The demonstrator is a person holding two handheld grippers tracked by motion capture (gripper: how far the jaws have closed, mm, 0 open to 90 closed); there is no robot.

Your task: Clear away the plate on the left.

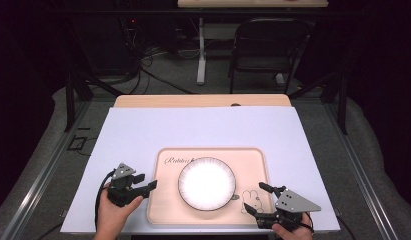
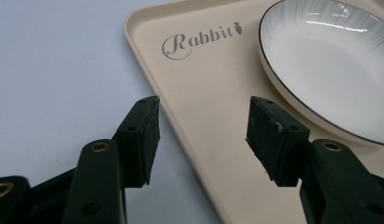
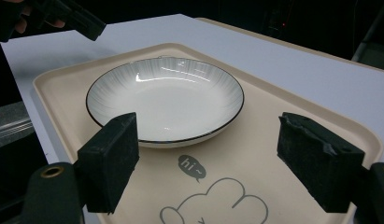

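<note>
A white plate [image 1: 207, 183] with a thin dark rim sits in the middle of a beige tray [image 1: 253, 155] printed with "Rabbit" and a rabbit drawing. My left gripper [image 1: 148, 181] hovers at the tray's left edge, open. In the left gripper view its jaws [image 2: 203, 121] straddle the rim of the tray [image 2: 203, 79] with nothing pressed between them, and the plate [image 2: 330, 60] lies to the right. My right gripper [image 1: 254, 198] stands open over the tray's near right corner. In the right gripper view its jaws [image 3: 206, 135] point at the plate [image 3: 166, 98] from short of it.
The tray lies on a white sheet [image 1: 193, 130] that covers a wooden table [image 1: 203, 100]. Bare sheet surrounds the tray on all sides. A black chair [image 1: 268, 45] and floor cables [image 1: 143, 65] stand beyond the far edge. The left gripper [image 3: 82, 21] shows far off in the right gripper view.
</note>
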